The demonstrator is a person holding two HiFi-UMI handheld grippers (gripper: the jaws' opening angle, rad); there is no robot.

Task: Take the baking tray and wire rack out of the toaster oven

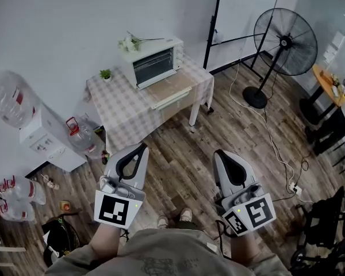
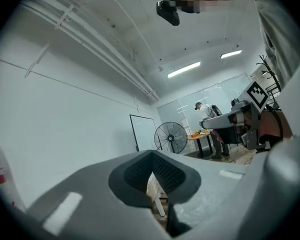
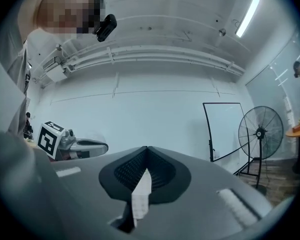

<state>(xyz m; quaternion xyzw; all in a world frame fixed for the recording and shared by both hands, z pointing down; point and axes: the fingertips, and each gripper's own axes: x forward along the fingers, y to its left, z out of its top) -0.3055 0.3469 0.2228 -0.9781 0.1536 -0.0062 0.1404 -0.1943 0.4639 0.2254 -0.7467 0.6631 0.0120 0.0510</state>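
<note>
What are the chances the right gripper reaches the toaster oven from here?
Probably not yet. The right gripper is held near the person's body, jaws shut, and a stretch of wood floor lies between it and the table carrying the toaster oven. Stepping closer should fix that.

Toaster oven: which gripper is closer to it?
Left. The left gripper is nearly straight in front of the toaster oven; the right gripper is farther off to its right.

Toaster oven sits on table, at the rear edge by the wall. Potted plant on table, left of oven. Flowers on oven top. Fan on floor, right of table. Water dispenser left of table.
</note>
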